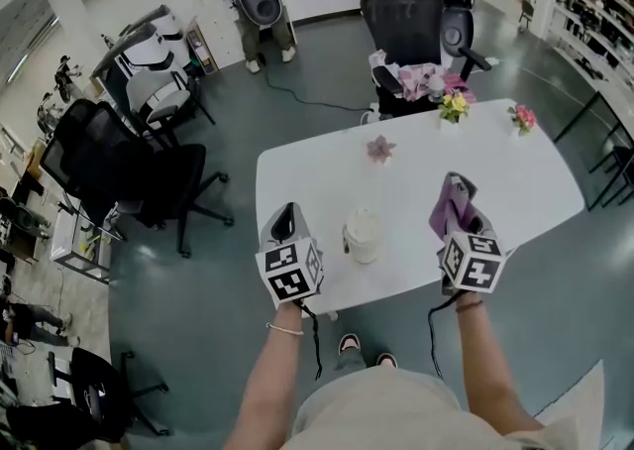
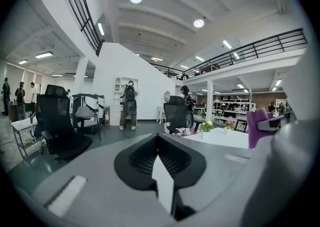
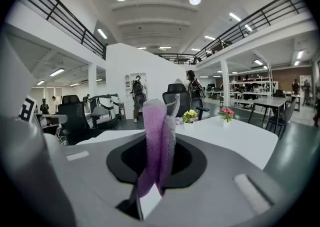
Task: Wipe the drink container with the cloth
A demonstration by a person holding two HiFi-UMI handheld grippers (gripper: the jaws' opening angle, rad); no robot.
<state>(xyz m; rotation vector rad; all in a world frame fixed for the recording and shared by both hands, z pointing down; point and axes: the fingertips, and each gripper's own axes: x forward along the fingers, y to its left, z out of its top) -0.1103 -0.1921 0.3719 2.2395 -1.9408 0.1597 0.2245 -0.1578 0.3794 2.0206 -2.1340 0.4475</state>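
**Drink container**: stands on white table near front edge, betw. both grippers, touching neither.
**L gripper**: claw pressed together, empty, over table's front-left edge.
**R gripper**: pinching purple cloth.
Tabletop beyond mostly free; potted flowers at far edge.
Black office chair on grey floor, left of table.

Both forearms are reaching forward, well apart. The left gripper is pointing ahead with jaws pressed together on nothing; the right gripper is pinching a purple cloth.
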